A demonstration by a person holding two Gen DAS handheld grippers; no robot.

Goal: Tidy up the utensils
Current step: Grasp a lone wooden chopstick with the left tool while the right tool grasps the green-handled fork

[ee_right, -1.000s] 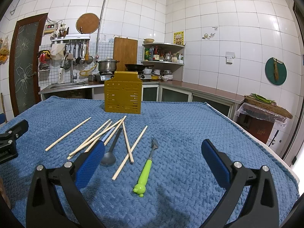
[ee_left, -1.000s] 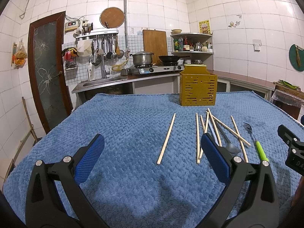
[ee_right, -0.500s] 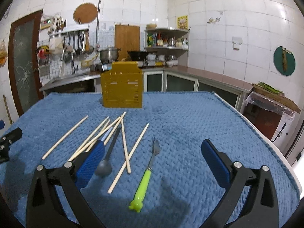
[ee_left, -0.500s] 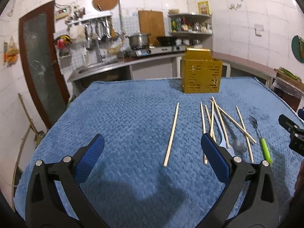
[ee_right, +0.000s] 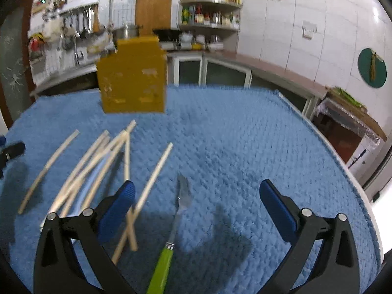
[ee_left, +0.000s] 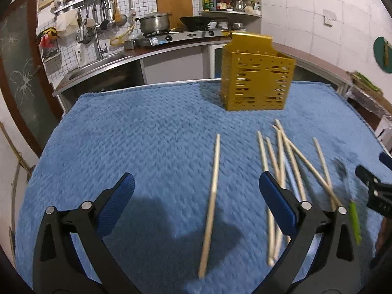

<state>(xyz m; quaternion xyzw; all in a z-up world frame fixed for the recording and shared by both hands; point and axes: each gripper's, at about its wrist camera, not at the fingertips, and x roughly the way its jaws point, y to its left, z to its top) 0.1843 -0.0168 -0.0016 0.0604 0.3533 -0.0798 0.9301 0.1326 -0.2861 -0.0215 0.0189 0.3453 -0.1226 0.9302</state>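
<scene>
Both grippers gape wide, holding nothing. One chopstick lies mid-frame between the left gripper fingers. Lower centre, the green-handled fork lies between the right gripper fingers.

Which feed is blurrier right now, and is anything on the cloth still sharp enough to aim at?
Right wrist view: heavy motion smear; the yellow holder has lost its slots, the fork is soft. Left wrist view: sharper at distance, holder slots crisp, but the lone chopstick and chopstick pile streak. Both views: fisheye bending and gripper shadows on the blue cloth.
</scene>
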